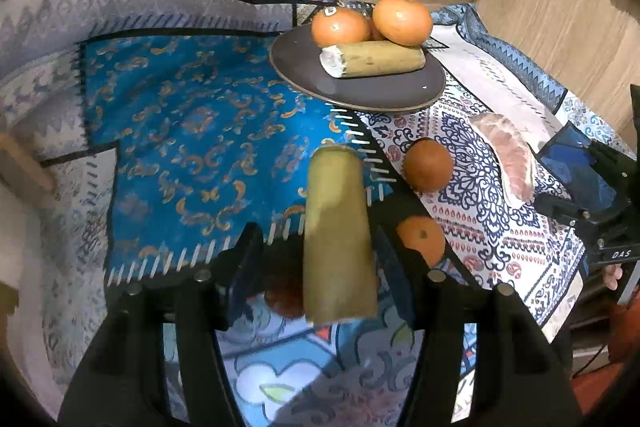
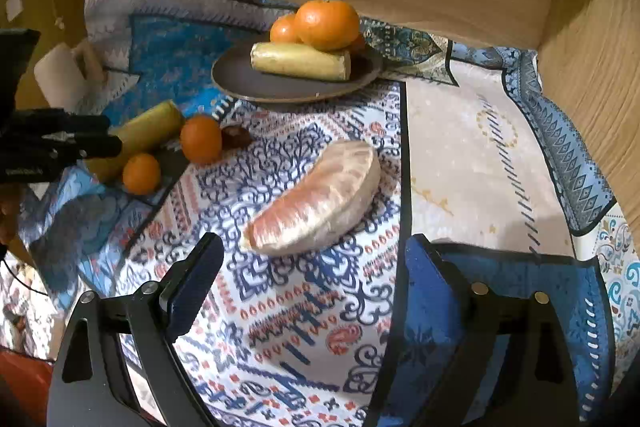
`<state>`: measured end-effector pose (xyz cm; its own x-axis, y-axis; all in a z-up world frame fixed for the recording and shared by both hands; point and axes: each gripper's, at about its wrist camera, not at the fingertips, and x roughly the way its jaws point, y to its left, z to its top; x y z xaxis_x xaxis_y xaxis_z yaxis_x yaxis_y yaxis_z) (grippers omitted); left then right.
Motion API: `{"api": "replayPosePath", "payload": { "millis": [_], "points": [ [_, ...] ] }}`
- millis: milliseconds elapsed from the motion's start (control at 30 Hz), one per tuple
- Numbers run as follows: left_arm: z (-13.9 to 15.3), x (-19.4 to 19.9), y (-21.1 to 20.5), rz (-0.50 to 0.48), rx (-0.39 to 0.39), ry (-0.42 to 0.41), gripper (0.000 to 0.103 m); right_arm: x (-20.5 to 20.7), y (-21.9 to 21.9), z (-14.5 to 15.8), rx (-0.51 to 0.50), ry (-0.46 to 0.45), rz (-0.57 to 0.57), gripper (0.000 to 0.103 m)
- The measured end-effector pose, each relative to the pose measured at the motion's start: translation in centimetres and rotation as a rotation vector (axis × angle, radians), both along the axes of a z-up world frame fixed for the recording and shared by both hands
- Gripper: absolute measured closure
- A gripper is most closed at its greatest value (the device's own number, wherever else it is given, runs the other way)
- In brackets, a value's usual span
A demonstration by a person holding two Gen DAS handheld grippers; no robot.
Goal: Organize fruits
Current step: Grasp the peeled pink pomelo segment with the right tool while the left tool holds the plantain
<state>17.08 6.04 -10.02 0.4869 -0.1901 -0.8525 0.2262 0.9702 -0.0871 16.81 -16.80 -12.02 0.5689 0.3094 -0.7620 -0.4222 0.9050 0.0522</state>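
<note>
Plate (image 1: 360,95): collecting point.
Left claw (image 1: 320,259): half-spread around yellow-green stalk piece (image 1: 338,227), grip unclear.
Right claw (image 2: 312,267): wide, empty, nearside pomelo wedge (image 2: 320,199).

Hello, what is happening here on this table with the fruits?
A person is sorting fruit onto a dark plate with two handheld grippers. The plate already holds oranges and one yellow-green stalk piece. The left gripper has a second stalk piece between its jaws, with gaps at both sides. The right gripper is open and empty, just before a peeled pomelo segment on the cloth. Two oranges are not yet on the plate.
</note>
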Motion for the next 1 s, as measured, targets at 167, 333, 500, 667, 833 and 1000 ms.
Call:
{"api": "replayPosePath", "payload": {
  "millis": [167,333,500,667,833,1000],
  "points": [
    [-1.4,1.8,-0.9,-0.042,0.003,0.048,0.044,1.4,0.5,0.1,0.011,0.007,-0.045,0.012],
    [-2.2,3.0,-0.2,-0.026,-0.024,0.07,0.044,2.9,1.2,-0.7,-0.007,0.042,-0.056,0.012],
    [-2.4,3.3,0.1,-0.029,-0.039,0.069,0.044,3.9,2.9,-1.7,-0.095,0.043,-0.045,0.01],
    [-2.4,3.2,0.2,-0.029,-0.047,0.061,0.044,4.6,2.8,-1.7,-0.068,0.06,-0.069,0.015],
    [-2.4,3.6,-0.1,-0.032,-0.054,0.059,0.05,4.2,2.2,-1.5,-0.072,0.042,-0.095,0.038],
    [-2.5,3.9,-0.8,-0.036,-0.073,0.053,0.066,4.0,2.5,-1.5,-0.108,0.019,-0.091,0.044]
  ]
}}
